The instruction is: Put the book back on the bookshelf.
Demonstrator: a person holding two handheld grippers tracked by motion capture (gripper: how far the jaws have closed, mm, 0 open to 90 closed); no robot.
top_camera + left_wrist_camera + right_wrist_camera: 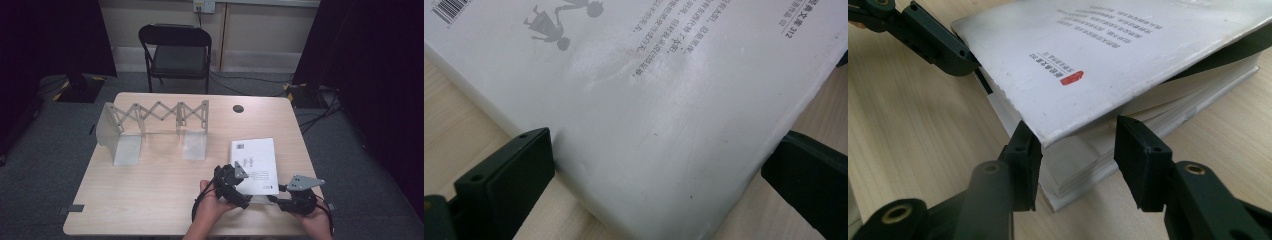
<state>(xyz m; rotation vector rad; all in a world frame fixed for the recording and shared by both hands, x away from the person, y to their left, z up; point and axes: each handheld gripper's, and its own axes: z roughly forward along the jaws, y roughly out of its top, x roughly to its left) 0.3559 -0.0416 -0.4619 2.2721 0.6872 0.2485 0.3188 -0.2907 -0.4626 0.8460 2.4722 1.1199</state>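
Wooden worktop (150, 180) | book (255, 165) lying flat at near right, rack (150, 125) behind | left gripper (659, 175) fingers spread wide astride book corner, nothing held | right gripper (1075, 160) half-open, cover corner lifted between fingers, not pinched | step: opening cover | next: cover pinched, raised

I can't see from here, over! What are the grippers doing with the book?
Left gripper open, straddling white book corner. Right gripper at the lifted cover corner, grip unclear. Folding rack well clear.

Both grippers are black, with brass-ringed screw holes by the blocky fingers (1138, 160). Each carries a grey three-cornered plate; black cables loop at six o'clock.
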